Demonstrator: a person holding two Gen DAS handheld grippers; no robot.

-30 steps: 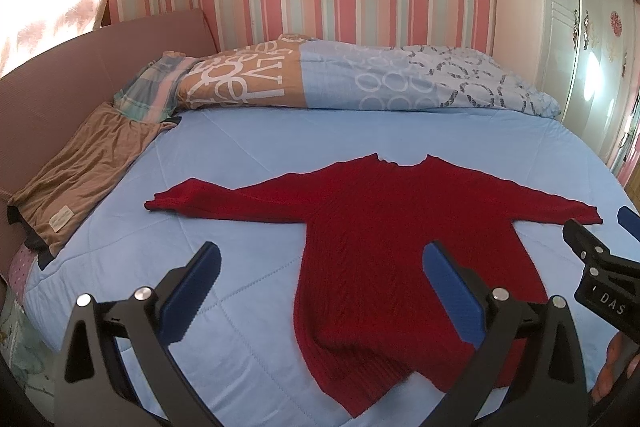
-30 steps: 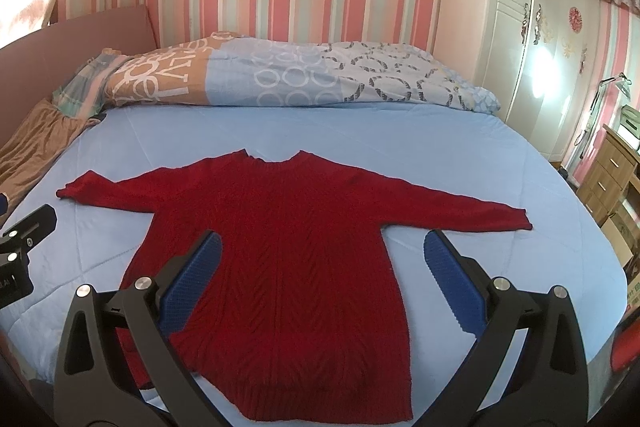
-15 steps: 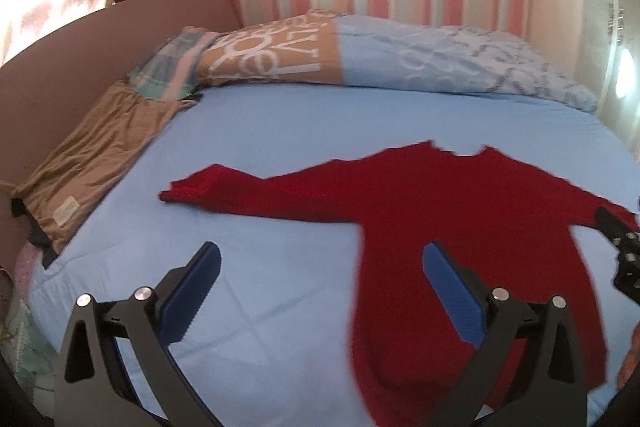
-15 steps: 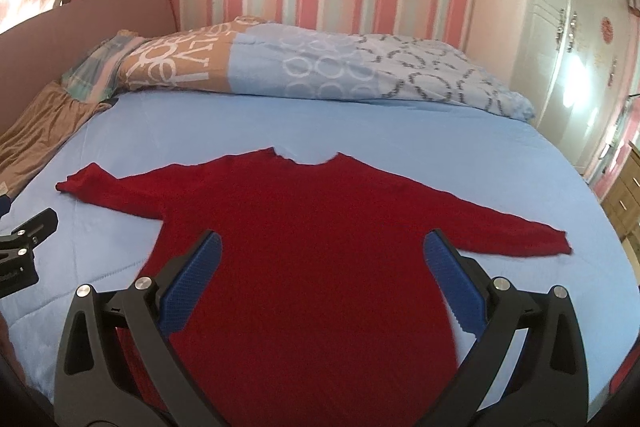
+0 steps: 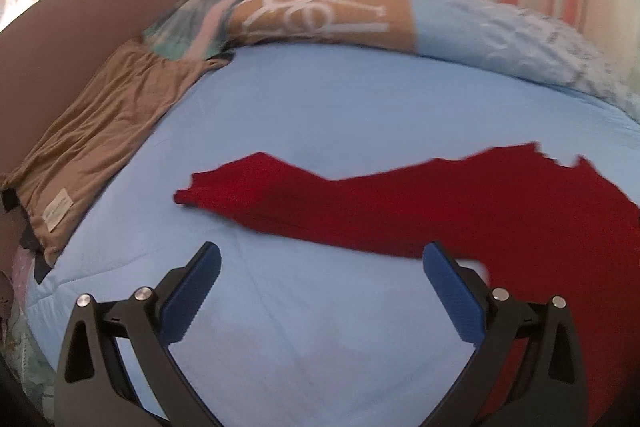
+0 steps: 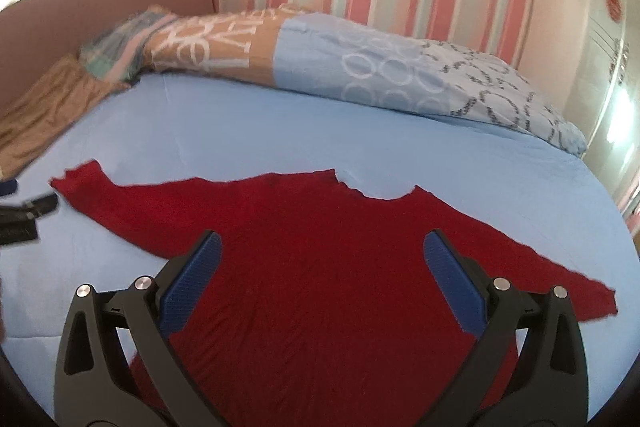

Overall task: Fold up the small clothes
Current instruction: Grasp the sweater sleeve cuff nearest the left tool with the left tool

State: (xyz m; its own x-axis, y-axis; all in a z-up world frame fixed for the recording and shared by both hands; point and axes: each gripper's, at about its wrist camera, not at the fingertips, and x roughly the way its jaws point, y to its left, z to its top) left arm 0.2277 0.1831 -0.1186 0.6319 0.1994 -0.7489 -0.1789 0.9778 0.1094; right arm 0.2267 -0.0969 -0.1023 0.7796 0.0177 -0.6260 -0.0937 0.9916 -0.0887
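Observation:
A red knit sweater (image 6: 320, 267) lies flat, front up, on the light blue bed (image 6: 360, 139), sleeves spread to both sides. In the left wrist view its left sleeve (image 5: 280, 199) stretches across the middle, cuff at the left. My left gripper (image 5: 320, 267) is open and empty, above the sheet just in front of that sleeve. My right gripper (image 6: 320, 259) is open and empty, above the sweater's chest. The left gripper's tip also shows in the right wrist view (image 6: 36, 207), beside the left cuff.
A rolled patterned quilt (image 6: 320, 67) lies along the head of the bed. A brown garment (image 5: 92, 139) lies at the left edge by the brown headboard (image 5: 80, 27). A white wardrobe (image 6: 612, 75) stands on the right.
Both grippers have moved forward and lower toward the sweater. The left view has swung left onto the left sleeve. Both stay open.

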